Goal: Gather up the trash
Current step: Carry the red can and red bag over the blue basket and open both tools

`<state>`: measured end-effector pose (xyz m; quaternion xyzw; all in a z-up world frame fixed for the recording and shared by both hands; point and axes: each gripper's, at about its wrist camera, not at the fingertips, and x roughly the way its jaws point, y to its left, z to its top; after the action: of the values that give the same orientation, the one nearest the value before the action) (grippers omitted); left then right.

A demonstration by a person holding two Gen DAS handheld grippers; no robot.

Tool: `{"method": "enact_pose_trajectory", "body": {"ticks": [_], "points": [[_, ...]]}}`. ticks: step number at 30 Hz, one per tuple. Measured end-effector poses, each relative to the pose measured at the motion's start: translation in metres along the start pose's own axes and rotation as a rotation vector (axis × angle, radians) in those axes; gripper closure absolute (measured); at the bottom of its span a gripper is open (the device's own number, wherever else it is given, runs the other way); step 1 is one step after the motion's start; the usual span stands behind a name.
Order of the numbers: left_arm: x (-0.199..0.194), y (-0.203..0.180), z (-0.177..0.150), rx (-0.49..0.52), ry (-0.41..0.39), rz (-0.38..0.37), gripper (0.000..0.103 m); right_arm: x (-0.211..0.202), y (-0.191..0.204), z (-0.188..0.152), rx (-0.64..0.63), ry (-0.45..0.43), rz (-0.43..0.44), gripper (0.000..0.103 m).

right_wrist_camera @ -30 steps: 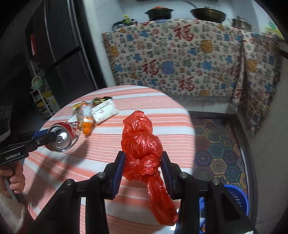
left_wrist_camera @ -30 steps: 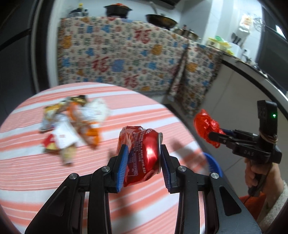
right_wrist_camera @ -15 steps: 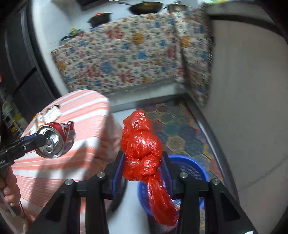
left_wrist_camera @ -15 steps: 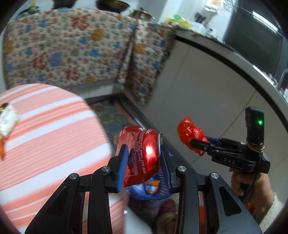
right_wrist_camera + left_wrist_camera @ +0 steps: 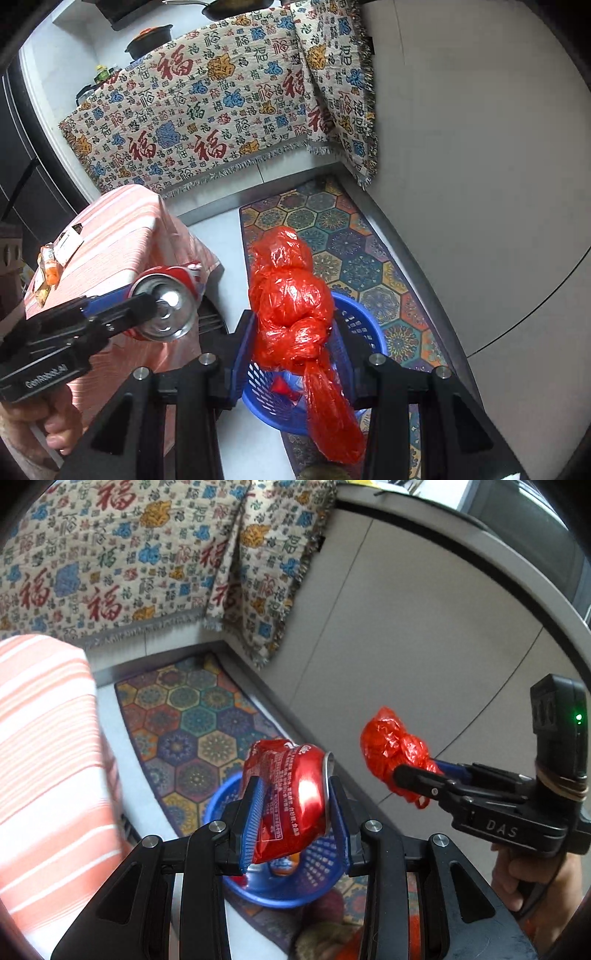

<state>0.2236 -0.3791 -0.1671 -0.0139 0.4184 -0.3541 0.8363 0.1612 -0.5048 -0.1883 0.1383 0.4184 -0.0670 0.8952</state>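
- The desk (image 5: 122,236) in its striped orange cloth sits at the left of both views; only the right wrist view catches the leftover wrappers (image 5: 55,254) lying on its far edge.
- On the floor, a patterned hexagon mat (image 5: 192,723) runs along the grey cabinet front, and the blue basket (image 5: 364,325) stands on it.
- The left wrist view looks into that basket (image 5: 314,864) past the can, with something orange inside; the right wrist view shows a red scrap in it.
- The right gripper (image 5: 291,339) has its jaws clamped on a knotted red plastic bag (image 5: 291,299), directly above the basket, its tail hanging down.
- The left gripper (image 5: 295,812) has its jaws pressed on a crushed red can (image 5: 291,786), also over the basket.
- Only the right wrist view shows the can's silver top (image 5: 166,310).
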Motion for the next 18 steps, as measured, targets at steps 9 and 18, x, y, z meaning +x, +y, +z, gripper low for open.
{"method": "enact_pose_trajectory", "body": {"ticks": [9,18], "points": [[0.025,-0.002,-0.002,0.006,0.025,0.004,0.068,0.015,-0.013,-0.002,0.035,0.037,0.005,0.062],[0.049,0.001,-0.001,0.016,0.05,0.009,0.064,0.021,-0.022,0.004,0.081,0.029,0.031,0.059]]}}
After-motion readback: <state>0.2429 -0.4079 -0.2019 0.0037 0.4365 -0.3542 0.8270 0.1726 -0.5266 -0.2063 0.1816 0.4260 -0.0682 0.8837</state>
